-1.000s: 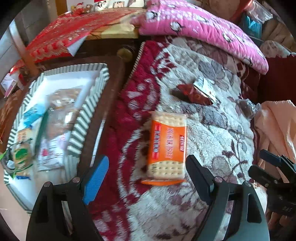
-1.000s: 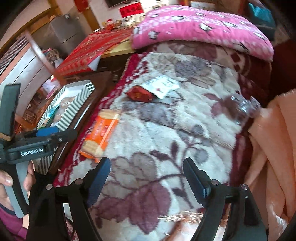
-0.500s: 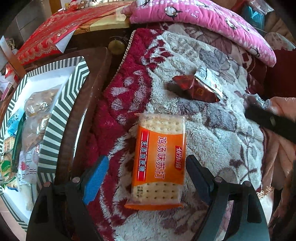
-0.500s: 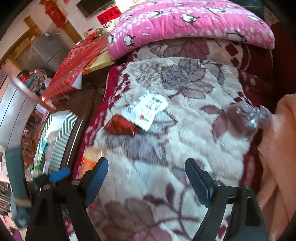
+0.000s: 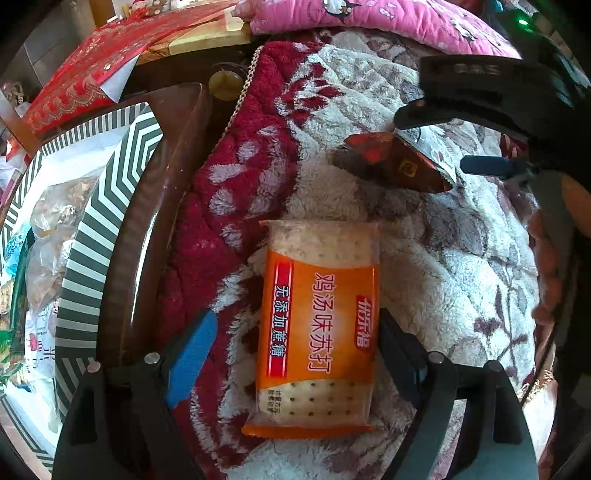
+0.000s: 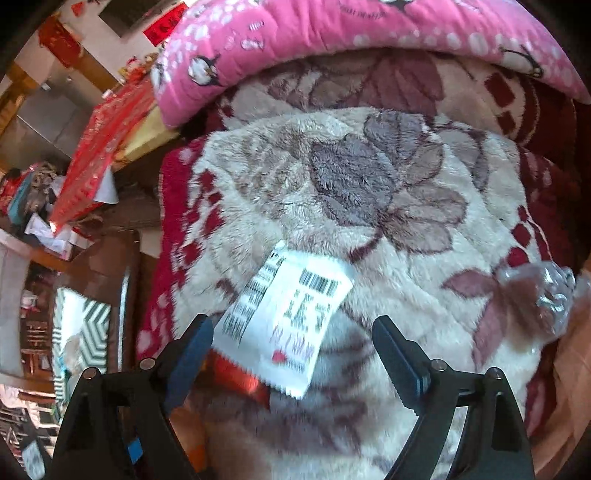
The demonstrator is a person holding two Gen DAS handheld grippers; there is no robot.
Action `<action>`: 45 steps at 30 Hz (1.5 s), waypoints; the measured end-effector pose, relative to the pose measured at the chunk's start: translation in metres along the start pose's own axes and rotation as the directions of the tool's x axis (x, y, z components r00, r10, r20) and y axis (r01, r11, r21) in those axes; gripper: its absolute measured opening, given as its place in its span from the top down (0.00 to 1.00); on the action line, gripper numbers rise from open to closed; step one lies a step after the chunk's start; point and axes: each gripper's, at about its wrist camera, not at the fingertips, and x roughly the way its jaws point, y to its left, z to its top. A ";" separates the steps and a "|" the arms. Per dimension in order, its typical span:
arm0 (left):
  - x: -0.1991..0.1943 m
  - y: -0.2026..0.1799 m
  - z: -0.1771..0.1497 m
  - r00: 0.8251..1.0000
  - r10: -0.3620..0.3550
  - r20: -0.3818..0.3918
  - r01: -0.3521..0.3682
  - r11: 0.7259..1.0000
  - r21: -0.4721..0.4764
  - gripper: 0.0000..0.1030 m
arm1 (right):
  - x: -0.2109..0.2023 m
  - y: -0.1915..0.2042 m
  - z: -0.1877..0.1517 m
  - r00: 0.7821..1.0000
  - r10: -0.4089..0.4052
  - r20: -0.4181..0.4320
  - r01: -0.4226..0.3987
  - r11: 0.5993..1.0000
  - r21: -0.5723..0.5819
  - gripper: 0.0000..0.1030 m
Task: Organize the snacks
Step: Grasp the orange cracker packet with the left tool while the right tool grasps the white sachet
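Left gripper [image 5: 295,354] is pointing steeply down at the floral fleece blanket [image 5: 461,258], jaws spread wide and straddling the orange soda cracker pack [image 5: 319,325]. The right finger looks just beside the pack's right edge, the blue left pad [image 5: 192,354] is sitting apart from it; nothing is gripped. The pack is lying flat, long axis running near to far.

Right gripper [image 6: 291,350] is also aiming down, jaws opening, hovering over the red-and-white snack packet [image 6: 284,328]. That packet is lying on the blanket just far-right of the cracker pack, barcode side up; its pads are not pressing on it.

Striped snack box [image 5: 103,221] is sitting far left, past the brown wooden edge [image 5: 162,206], already holding several bagged snacks. Pink pillow [image 6: 332,33] is lying along the far side.
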 end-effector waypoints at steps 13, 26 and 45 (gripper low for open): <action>0.002 -0.003 0.002 1.000 -0.004 -0.013 0.004 1.000 0.007 0.26 | 0.012 0.001 0.005 0.997 -0.082 -0.007 0.081 0.990 -0.112 0.42; -0.018 0.008 -0.009 1.000 -0.018 0.008 0.018 1.000 -0.001 0.48 | -0.045 -0.032 -0.046 0.999 -0.016 0.038 0.022 0.985 -0.171 0.44; -0.087 0.035 -0.017 0.989 0.050 0.138 -0.046 0.998 -0.032 0.48 | -0.077 0.022 -0.110 0.998 0.046 0.042 -0.033 0.964 -0.262 0.44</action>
